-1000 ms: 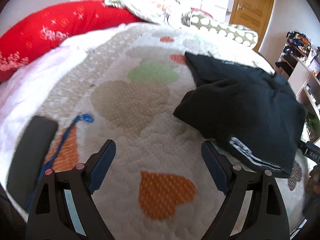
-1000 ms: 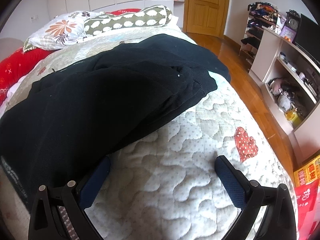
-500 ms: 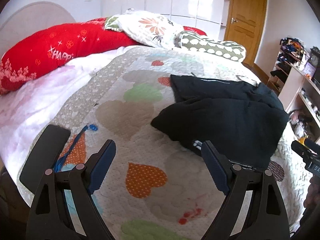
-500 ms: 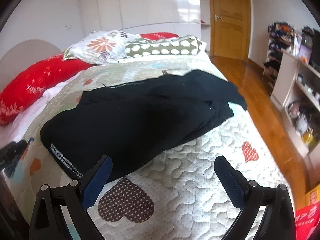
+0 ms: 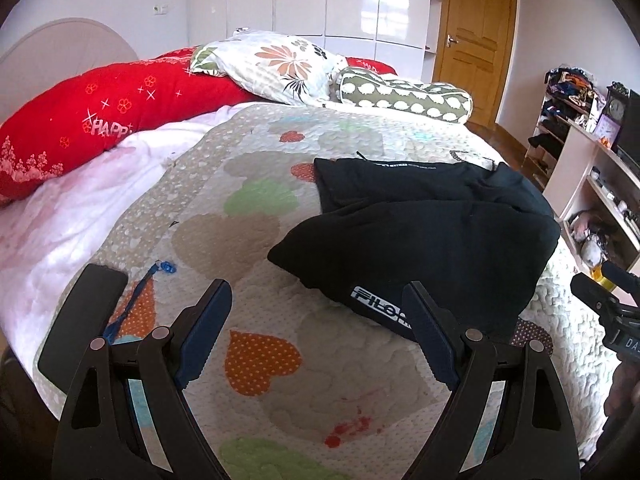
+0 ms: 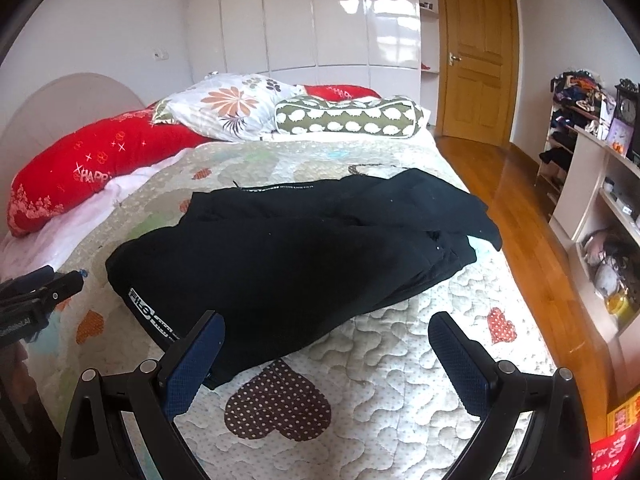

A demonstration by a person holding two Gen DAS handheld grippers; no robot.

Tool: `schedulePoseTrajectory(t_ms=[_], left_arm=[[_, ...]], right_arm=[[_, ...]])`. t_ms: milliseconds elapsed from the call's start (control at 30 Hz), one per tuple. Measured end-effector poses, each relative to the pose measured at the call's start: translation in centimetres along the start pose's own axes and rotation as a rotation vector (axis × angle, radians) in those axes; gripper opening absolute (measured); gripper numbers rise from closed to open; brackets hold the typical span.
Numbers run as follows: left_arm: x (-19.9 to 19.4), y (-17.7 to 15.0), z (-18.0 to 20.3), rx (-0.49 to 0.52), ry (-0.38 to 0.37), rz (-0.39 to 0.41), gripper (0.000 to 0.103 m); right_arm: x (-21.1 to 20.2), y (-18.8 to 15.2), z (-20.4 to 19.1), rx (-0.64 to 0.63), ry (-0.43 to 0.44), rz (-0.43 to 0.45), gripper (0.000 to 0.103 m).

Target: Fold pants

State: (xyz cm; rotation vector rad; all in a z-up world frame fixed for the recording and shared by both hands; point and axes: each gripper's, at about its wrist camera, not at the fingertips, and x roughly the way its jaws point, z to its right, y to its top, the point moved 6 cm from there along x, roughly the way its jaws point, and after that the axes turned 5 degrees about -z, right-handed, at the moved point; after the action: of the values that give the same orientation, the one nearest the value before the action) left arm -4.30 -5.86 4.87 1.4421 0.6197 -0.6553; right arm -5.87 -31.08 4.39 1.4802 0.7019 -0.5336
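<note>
Black pants lie folded over on the quilted bed, a white logo band at their near edge. They also show in the right wrist view. My left gripper is open and empty, held above the quilt, near and left of the pants' near edge. My right gripper is open and empty, above the quilt in front of the pants. Each gripper appears at the edge of the other's view, the right one and the left one.
The quilt has coloured hearts. A dark flat object and a blue cord lie at the near left. Pillows, red, floral and green, sit at the headboard. Shelves and wood floor are on the right.
Both grippers have pulled back and up from the pants, so more of the bed and room shows. The pants lie still. Both grippers stay open.
</note>
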Motion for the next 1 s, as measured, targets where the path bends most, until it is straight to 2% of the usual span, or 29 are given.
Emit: schedulePoseTrajectory(t_ms=[600, 1000], left_arm=[[1.1, 0.0, 0.8, 0.007, -0.013, -0.015, 0.088], [2.4, -0.5, 0.4, -0.007, -0.018, -0.041, 0.088]], right_arm=[[0.3, -0.3, 0.6, 0.021, 0.016, -0.002, 0.102], [1.6, -1.2, 1.5, 0.042, 0.01, -0.039, 0.102]])
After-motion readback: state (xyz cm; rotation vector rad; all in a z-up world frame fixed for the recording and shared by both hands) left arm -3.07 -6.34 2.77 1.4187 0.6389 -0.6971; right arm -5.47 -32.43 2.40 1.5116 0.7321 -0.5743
